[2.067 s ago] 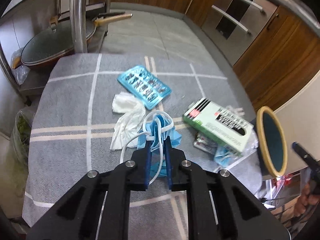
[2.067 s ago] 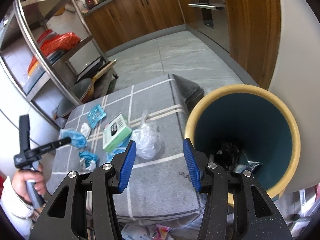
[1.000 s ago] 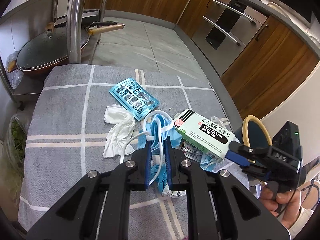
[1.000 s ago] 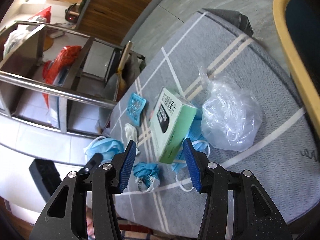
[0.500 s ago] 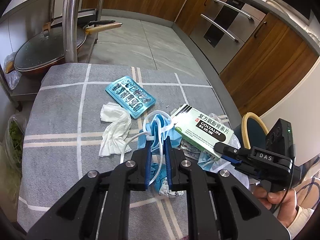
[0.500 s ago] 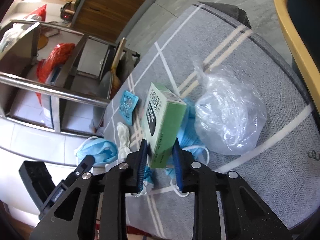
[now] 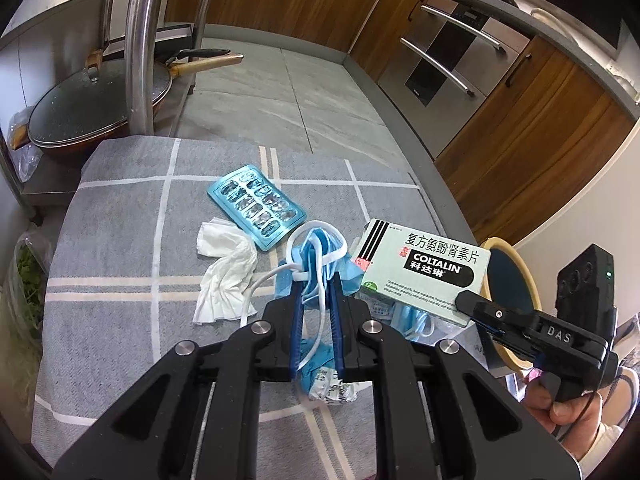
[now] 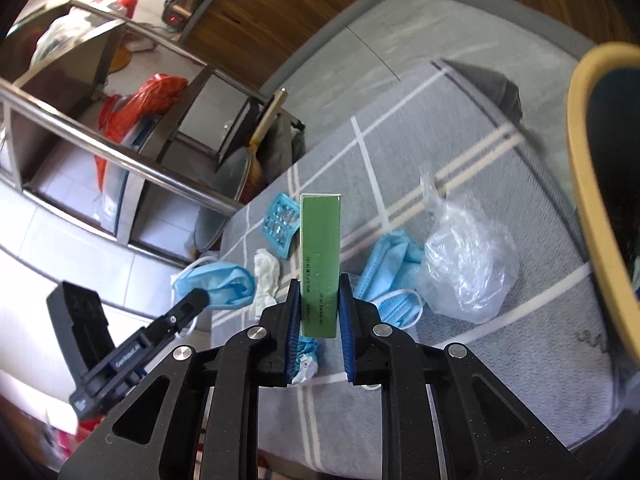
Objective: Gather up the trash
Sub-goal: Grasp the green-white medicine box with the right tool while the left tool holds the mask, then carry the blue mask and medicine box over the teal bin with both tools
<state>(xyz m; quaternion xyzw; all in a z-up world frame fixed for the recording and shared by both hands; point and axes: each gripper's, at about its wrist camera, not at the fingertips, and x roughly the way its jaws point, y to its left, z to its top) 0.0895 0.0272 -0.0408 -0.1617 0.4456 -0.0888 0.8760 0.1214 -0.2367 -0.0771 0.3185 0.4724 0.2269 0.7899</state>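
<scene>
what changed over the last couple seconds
The right hand-held gripper swung from the bin to the table, closed on the green medicine box and tipped it on edge. The left hand-held gripper stayed shut on the blue face mask.

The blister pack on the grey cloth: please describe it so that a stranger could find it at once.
Start at the grey checked cloth and go to its far side, toward the kitchen floor. There lies a flat, turquoise blister pack with rows of silvery pockets, beside a crumpled white tissue. It is the only rigid, shiny sheet; the other blue items are soft face masks.
</scene>
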